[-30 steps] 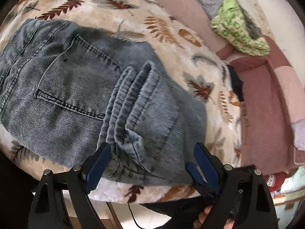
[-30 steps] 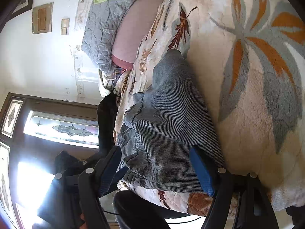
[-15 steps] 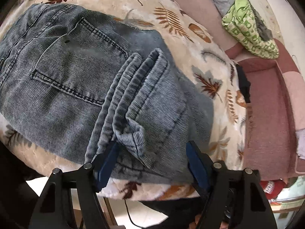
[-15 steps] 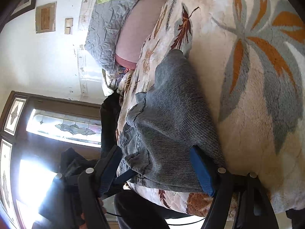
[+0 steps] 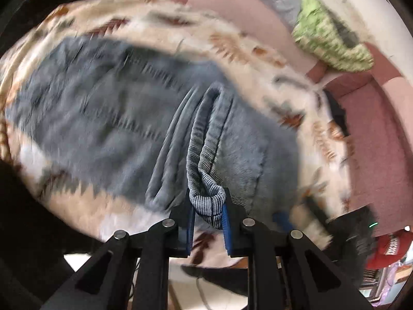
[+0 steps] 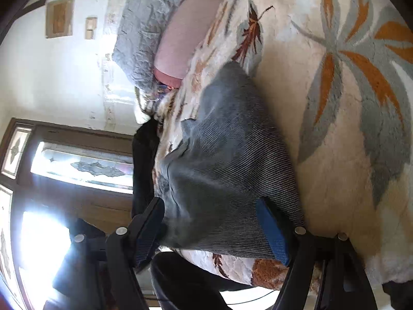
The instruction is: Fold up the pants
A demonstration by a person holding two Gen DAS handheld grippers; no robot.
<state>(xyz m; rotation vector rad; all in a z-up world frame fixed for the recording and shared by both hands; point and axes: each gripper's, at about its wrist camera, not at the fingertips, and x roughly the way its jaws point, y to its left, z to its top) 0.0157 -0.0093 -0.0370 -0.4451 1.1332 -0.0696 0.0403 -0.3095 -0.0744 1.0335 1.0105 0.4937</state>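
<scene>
Left tongs [image 5: 207,215] are pinched nearly together on fabric; right tongs [image 6: 214,228] are spread wide.

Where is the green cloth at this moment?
In the left wrist view, the green cloth lies at the upper right, on the pink sofa back, beyond the pants.

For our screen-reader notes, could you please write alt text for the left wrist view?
The left hand-held gripper is shut on a bunched fold of grey corduroy pants, which lie on a leaf-patterned blanket. A pink sofa sits behind; the picture is motion-blurred.
</scene>
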